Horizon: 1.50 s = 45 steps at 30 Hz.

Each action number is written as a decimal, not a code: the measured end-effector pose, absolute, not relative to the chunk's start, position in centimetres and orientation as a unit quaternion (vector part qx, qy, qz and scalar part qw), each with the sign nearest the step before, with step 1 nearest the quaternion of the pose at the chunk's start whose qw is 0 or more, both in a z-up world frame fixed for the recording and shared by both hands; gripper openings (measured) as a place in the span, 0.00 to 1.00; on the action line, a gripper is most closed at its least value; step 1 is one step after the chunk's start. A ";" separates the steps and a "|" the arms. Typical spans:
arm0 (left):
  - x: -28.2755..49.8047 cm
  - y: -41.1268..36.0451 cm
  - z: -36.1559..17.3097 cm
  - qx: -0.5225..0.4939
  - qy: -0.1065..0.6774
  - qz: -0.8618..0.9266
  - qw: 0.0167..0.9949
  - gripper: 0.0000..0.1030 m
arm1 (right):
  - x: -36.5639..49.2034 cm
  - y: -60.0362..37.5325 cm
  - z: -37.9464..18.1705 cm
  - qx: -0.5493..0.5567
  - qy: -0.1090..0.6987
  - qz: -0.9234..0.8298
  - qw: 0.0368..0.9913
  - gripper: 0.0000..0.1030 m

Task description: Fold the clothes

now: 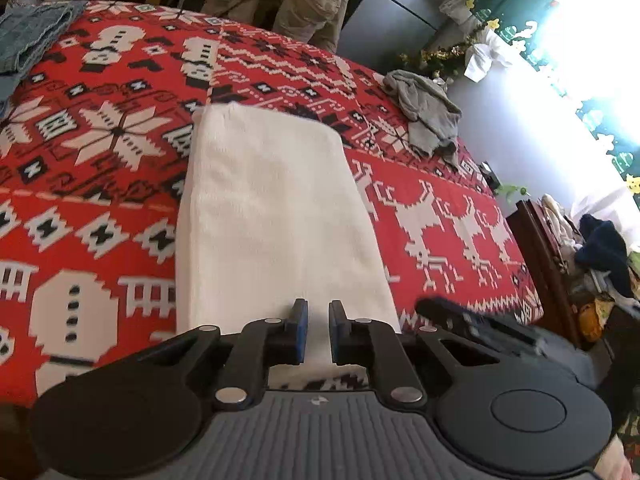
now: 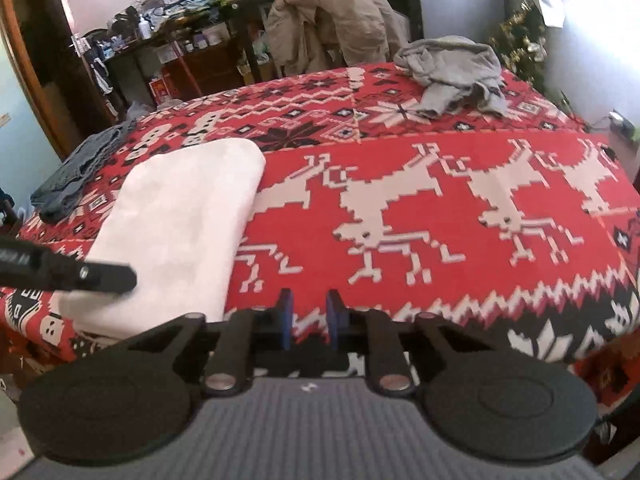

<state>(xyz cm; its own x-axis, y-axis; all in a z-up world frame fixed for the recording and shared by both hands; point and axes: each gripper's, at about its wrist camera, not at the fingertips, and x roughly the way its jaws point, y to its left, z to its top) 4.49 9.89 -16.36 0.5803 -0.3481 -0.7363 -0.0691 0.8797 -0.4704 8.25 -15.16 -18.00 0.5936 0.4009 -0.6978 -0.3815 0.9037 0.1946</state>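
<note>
A white cloth (image 1: 272, 208), folded into a long flat rectangle, lies on the red patterned tablecloth (image 1: 100, 208). My left gripper (image 1: 319, 320) hovers at the cloth's near short edge with its jaws almost together. White cloth shows in the narrow gap, but I cannot tell whether the pads press on it. My right gripper (image 2: 308, 316) is just right of the white cloth (image 2: 180, 220), over the table's front edge. Its jaws stand a narrow gap apart with only tablecloth behind them. The left gripper (image 2: 80, 274) appears blurred over the cloth's near corner.
A crumpled grey garment (image 2: 456, 68) lies at the far right of the table, and a blue-grey garment (image 2: 76, 172) at the far left. A beige jacket (image 2: 328, 16) hangs on a chair behind the table. Cluttered shelves stand beyond.
</note>
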 end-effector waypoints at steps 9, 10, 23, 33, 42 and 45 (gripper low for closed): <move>3.4 10.3 -17.0 -0.256 0.456 -0.082 0.848 0.11 | 9.1 -11.2 -18.6 -0.052 0.380 0.272 0.883 0.14; 3.4 10.4 -17.1 -0.259 0.457 -0.081 0.847 0.11 | 8.9 -10.8 -18.6 -0.062 0.377 0.278 0.881 0.11; 3.3 10.3 -16.1 -0.261 0.447 -0.094 0.850 0.11 | 3.9 -11.3 -17.4 -0.123 0.379 0.319 0.860 0.01; 5.2 7.4 -16.5 -0.253 0.467 -0.134 0.837 0.11 | 4.8 -10.5 -16.6 -0.106 0.368 0.314 0.869 0.00; 4.0 7.4 -17.5 -0.276 0.489 -0.143 0.815 0.10 | 2.7 -10.8 -16.2 -0.113 0.383 0.337 0.853 0.00; 3.4 7.9 -16.7 -0.283 0.477 -0.147 0.819 0.10 | 2.0 -11.2 -16.1 -0.129 0.380 0.335 0.853 0.01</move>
